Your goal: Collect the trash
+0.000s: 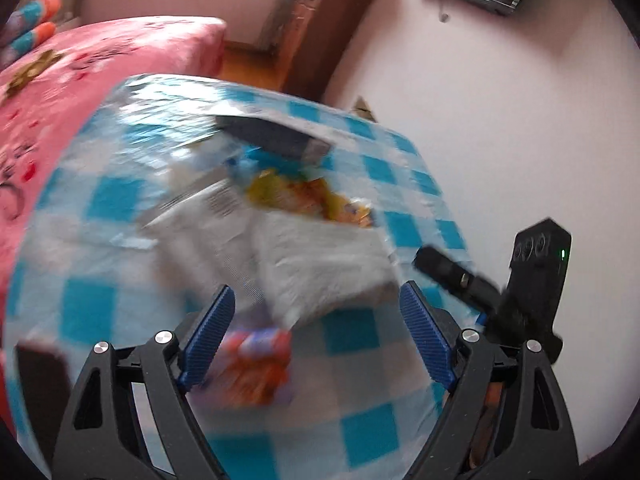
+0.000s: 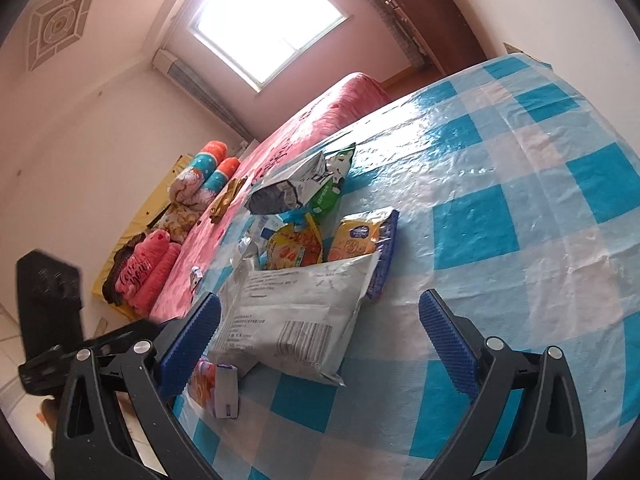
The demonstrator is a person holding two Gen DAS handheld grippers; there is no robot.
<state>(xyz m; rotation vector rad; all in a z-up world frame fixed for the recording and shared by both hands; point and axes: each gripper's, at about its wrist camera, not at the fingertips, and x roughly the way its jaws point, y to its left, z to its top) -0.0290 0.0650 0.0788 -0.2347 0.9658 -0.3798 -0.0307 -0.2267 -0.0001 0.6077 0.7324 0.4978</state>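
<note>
I held one gripper in each hand over a tabletop [image 2: 500, 184] covered with a blue-and-white checked plastic cloth.

Left gripper [image 1: 316, 312]: the jaws stood wide apart, with nothing between the blue ribbed pads [image 1: 208, 336]. It pointed down at the heap of trash. Its view was blurred, so fine detail of the wrappers could not be read there.

Right gripper [image 2: 320, 320]: the jaws also stood wide apart. The near end of a large white wrapper [image 2: 296, 312] lay between the pads, but neither pad pressed on it; the left pad was just beside its edge, the right pad well clear.

Location of the trash: all pieces lay in one heap on the tabletop, near the edge that faces the bed [image 2: 320, 120].
- The large white wrapper, printed with text and a barcode, lay on top at the near side.
- A yellow snack packet [image 2: 356, 240] with a blue edge and a red-and-yellow packet [image 2: 294, 252] protruded from beneath its far edge.
- A grey-and-green bag [image 2: 304, 184] stood tilted behind these.
- A small orange packet [image 2: 204, 376] with a white box [image 2: 226, 390] on it lay at the tabletop edge, just beside the right gripper's left pad.

The bed carried a pink cover and rolled blankets [image 2: 208, 176]. In the right wrist view, part of the left gripper's body showed at the lower left.
</note>
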